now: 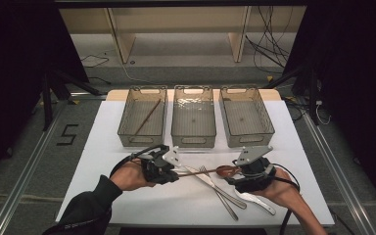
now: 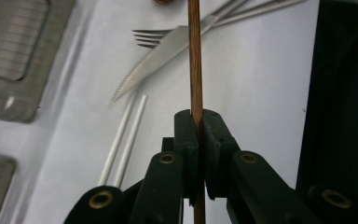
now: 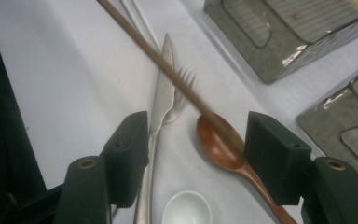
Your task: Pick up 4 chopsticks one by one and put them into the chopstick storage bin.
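Three bins (image 1: 194, 142) stand in a row behind the cutlery; a chopstick (image 1: 146, 118) lies in the left one; knife (image 1: 210, 182) and fork (image 1: 220, 188) cross between the grippers.

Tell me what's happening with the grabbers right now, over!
Left gripper shut on wooden chopstick. Right gripper open, wooden spoon between its jaws, not pressed. Knife and fork lie crossed under the chopstick.

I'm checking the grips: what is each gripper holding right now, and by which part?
The left gripper is shut on a wooden chopstick, pinching it partway along its shaft. The right gripper is open, holding nothing.
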Demonstrator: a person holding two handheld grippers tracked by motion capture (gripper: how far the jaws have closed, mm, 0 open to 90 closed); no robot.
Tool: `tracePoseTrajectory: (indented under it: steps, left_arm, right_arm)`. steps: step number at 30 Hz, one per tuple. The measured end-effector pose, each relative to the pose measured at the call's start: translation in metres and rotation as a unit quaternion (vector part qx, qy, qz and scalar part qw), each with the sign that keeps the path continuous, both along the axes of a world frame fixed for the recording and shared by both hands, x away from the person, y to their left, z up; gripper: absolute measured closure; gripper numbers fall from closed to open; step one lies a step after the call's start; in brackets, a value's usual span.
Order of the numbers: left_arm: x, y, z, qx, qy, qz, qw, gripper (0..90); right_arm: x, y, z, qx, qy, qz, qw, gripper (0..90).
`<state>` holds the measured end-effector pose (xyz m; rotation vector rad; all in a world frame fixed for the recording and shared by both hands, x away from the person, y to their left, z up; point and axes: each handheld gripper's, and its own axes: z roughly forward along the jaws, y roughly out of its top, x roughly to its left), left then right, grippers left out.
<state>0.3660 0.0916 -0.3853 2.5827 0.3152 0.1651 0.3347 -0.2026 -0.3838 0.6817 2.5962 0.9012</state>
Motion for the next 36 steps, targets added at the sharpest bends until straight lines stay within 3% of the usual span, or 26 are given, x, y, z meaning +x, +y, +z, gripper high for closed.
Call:
tracePoseTrajectory:
  steps: [3, 8, 12, 22, 26, 36]
  left_arm:
    - [0.006, 0.006, 0.005, -0.008, -0.012, 0.022, 0.9997, 85.1]
    - [0.019, 0.020, 0.011, -0.032, -0.013, 0.068, 0.9971, 85.1]
    - [0.030, 0.033, 0.016, -0.041, -0.017, 0.108, 0.9932, 85.1]
    - [0.055, 0.061, 0.026, -0.073, -0.028, 0.186, 0.9795, 85.1]
    - [0.061, 0.062, 0.026, -0.066, -0.032, 0.195, 0.9782, 85.1]
    - [0.096, 0.087, 0.030, -0.094, -0.031, 0.275, 0.9565, 85.1]
  right_arm:
    - [-0.001, -0.002, -0.001, 0.012, -0.004, -0.011, 0.9999, 40.6]
    - [-0.001, -0.005, -0.008, 0.035, 0.016, -0.032, 0.9988, 37.6]
    - [-0.002, -0.007, -0.016, 0.031, 0.025, -0.041, 0.9984, 35.5]
    - [-0.007, -0.011, -0.023, 0.035, 0.034, -0.057, 0.9972, 31.4]
    - [-0.008, -0.012, -0.023, 0.039, 0.034, -0.057, 0.9970, 31.5]
    - [-0.008, -0.014, -0.023, 0.038, 0.035, -0.058, 0.9970, 31.5]
